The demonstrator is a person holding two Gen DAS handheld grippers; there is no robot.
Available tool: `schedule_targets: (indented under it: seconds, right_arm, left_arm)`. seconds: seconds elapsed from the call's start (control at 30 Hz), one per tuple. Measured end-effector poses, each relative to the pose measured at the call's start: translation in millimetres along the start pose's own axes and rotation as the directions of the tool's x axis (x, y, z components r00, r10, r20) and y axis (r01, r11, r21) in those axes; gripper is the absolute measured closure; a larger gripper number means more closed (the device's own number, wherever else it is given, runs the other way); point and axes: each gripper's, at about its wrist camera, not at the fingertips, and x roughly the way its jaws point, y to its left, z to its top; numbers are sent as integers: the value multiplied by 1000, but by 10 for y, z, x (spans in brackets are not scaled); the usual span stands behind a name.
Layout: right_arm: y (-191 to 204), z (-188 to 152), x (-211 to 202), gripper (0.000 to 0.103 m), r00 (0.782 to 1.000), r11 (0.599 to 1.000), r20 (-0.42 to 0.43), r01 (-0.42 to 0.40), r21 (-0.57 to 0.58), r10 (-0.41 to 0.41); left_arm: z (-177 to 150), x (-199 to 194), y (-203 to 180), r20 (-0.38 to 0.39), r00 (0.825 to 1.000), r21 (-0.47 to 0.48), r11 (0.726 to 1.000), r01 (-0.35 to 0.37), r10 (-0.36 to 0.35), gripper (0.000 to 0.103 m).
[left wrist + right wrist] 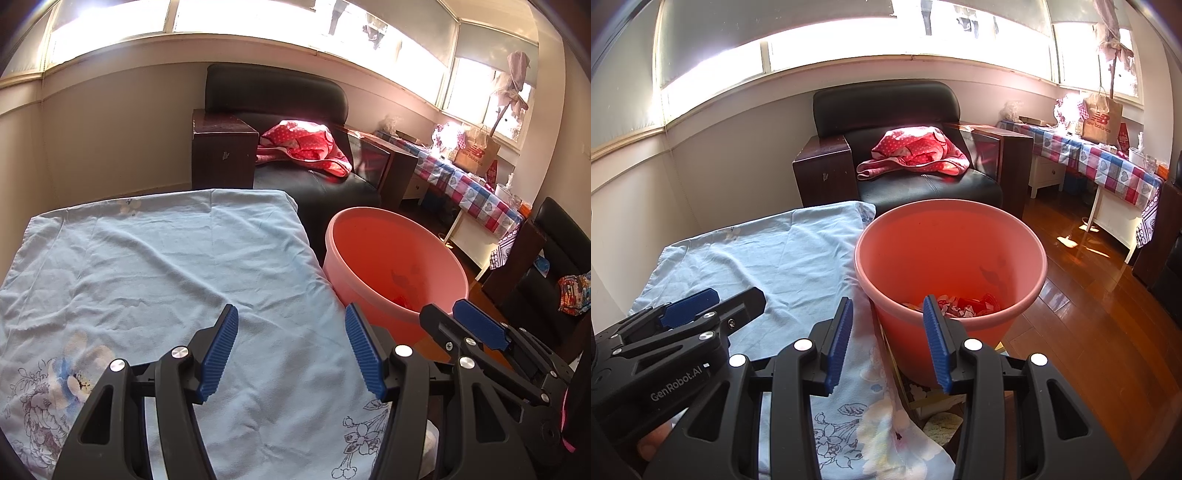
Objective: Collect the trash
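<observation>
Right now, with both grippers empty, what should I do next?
Probably pull back and look around for more trash: both the left gripper and right gripper are open, scraps already lie in the bucket, and the cloth shows nothing to pick.

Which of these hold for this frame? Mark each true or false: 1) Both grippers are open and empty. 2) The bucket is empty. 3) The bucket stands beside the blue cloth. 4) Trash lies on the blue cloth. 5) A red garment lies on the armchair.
1) True: the left gripper and the right gripper are both open with nothing between the fingers.
2) False: the bucket has paper scraps at the bottom.
3) True: it stands at the right edge of the blue cloth.
4) False: no trash shows on the cloth.
5) True: the red garment lies on the armchair seat.
</observation>
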Motion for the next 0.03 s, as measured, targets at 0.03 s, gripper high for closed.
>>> schedule_targets:
  seconds: [0.03]
  right_arm:
    - [0,0,0,63,1000,1000,0,0,0,0]
  left_arm:
    - [26,21,-8,0,1000,2,1000,0,0,44]
